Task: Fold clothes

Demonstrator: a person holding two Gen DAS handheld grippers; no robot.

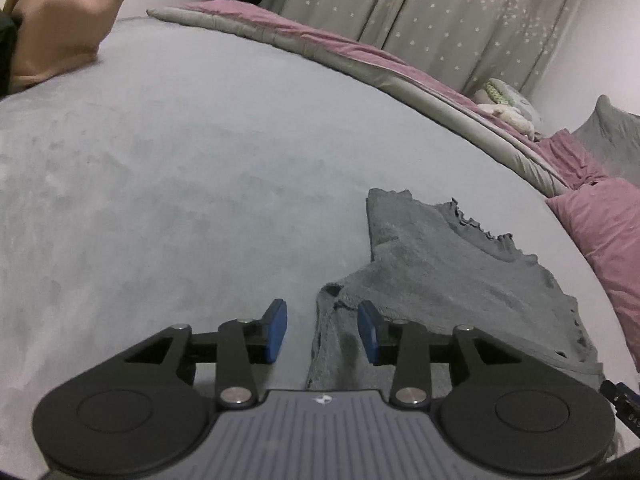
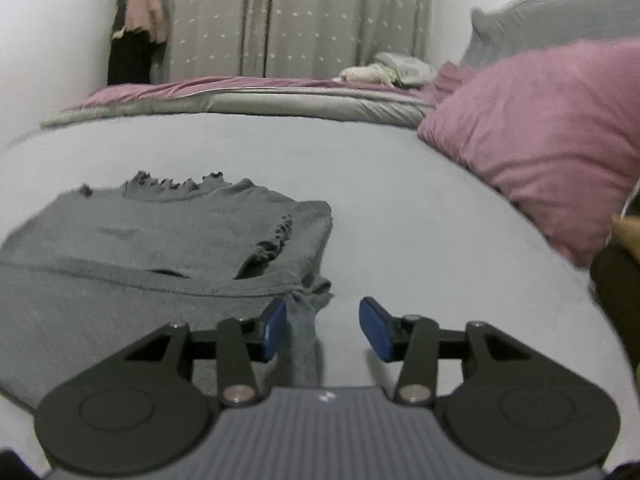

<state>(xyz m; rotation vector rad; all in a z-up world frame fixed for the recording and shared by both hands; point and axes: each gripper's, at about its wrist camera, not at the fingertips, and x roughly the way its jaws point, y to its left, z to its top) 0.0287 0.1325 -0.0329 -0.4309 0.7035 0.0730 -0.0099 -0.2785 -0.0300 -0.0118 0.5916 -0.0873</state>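
I hold two tools over one bed covered with a pale grey-blue sheet [image 1: 180,168]. My left tool [image 1: 322,330] sits at the bottom centre of its view with both blue pads spread wide and nothing clamped between them; its right pad lies over the near edge of the one grey knitted top with a frilled neckline [image 1: 448,264], which spreads across the lower right of that frame. A narrow strip of the same knit runs down between the pads towards the tool body.

My right tool [image 2: 323,328] is likewise wide open and holds nothing. In its view the grey top fills the lower left, and a twisted corner of it trails down just beside the left pad, on the inner side; I cannot tell whether it touches.

I count two pink pillows, one large [image 2: 540,136] at the right and a smaller one behind it, one grey pillow [image 2: 552,16] at the upper right, one tan cushion [image 1: 60,28] in the upper left of the left view, and one pink-and-grey folded quilt [image 2: 248,96] along the far edge, before star-dotted grey curtains [image 2: 300,16].
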